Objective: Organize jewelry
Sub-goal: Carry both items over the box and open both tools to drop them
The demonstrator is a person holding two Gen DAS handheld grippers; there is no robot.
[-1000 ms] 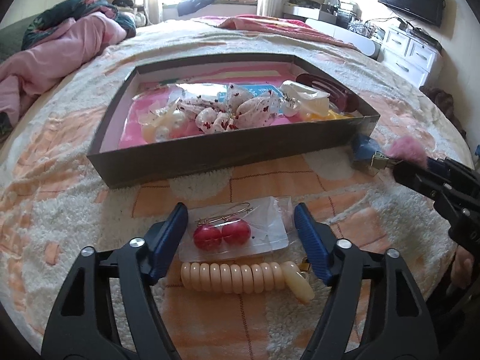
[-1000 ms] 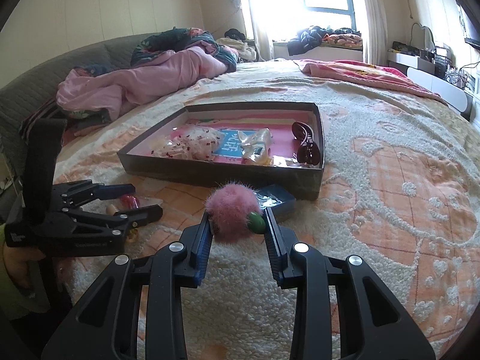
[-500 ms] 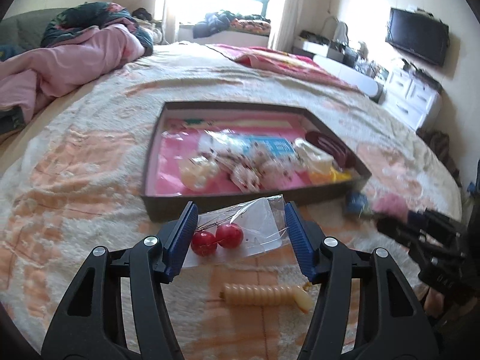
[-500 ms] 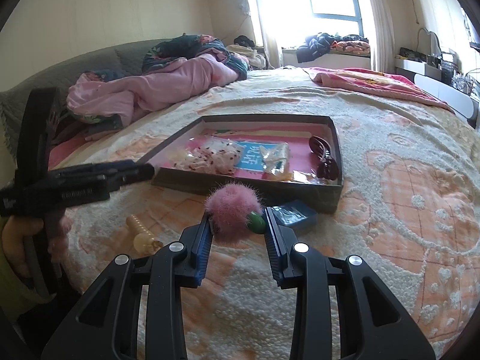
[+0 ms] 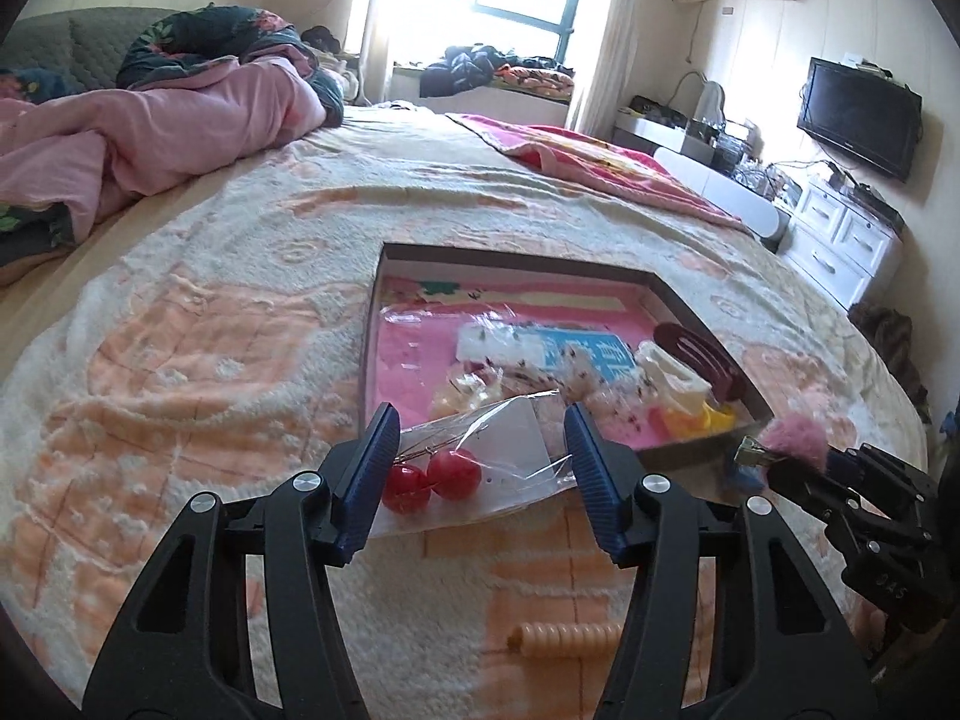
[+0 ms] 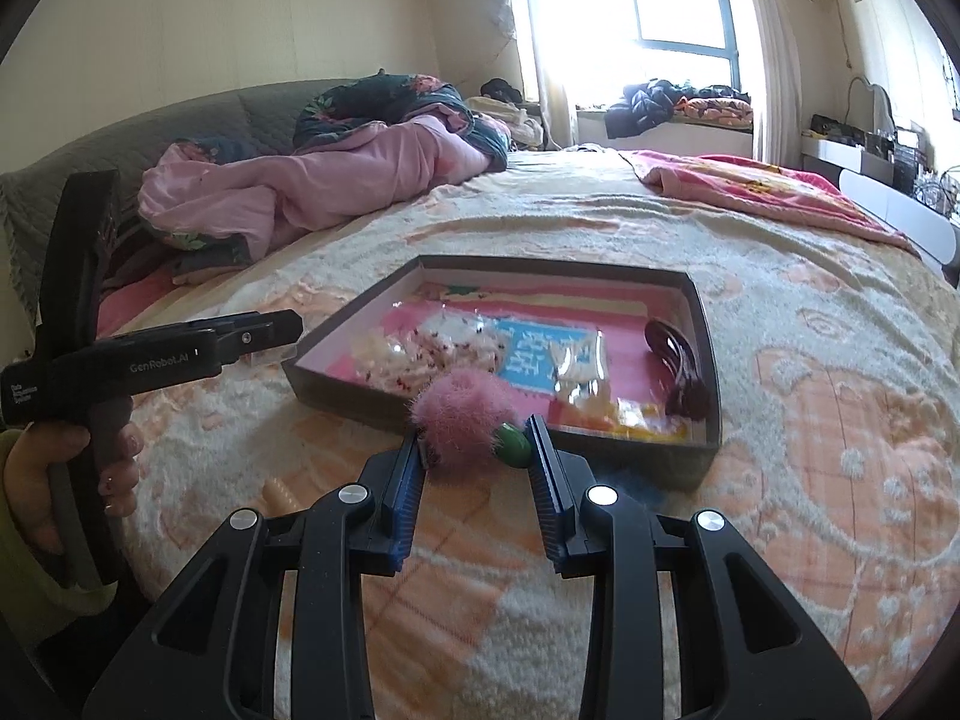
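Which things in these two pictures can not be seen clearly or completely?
- Blue packet: left wrist view, mostly behind the right claw; in the right wrist view the pompom hides it.
- Beaded clip: left wrist view, partly covered by the left claw.
- Blue card in the tray: print too small.

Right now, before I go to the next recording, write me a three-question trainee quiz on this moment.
1. True or false: the left gripper holds a clear packet with two red beads in it.
2. What does the right gripper hold? A) pink fluffy ball B) dark hair clip C) blue card
3. Fill in: the cream beaded bracelet lies on the ____, outside the box.

Key: 1 true. 2 A, the pink fluffy ball. 3 blanket.
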